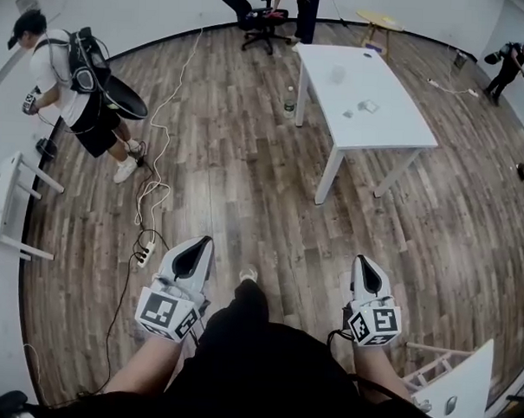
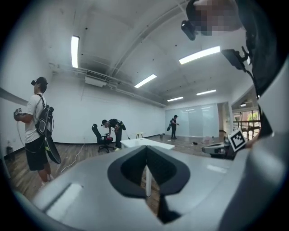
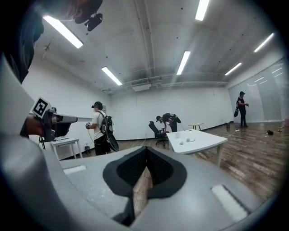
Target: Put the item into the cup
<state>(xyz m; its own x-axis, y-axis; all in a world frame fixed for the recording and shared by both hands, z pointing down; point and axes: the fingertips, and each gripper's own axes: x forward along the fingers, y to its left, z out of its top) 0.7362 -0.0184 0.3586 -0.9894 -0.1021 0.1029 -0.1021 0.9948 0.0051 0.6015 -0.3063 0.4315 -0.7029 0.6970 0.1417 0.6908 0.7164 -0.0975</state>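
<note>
A white table stands a few steps ahead on the wood floor. On it are a pale translucent cup and two small light items. The right gripper view shows the same table with the cup and items, all far off. My left gripper and right gripper are held close to my body, pointing nearly level. Both are shut with nothing between the jaws. The left gripper's tips meet, as do the right gripper's.
A person with a backpack stands at the left beside cables and a power strip. A bottle stands on the floor by the table leg. An office chair and a round stool are behind. Small white tables stand left and right.
</note>
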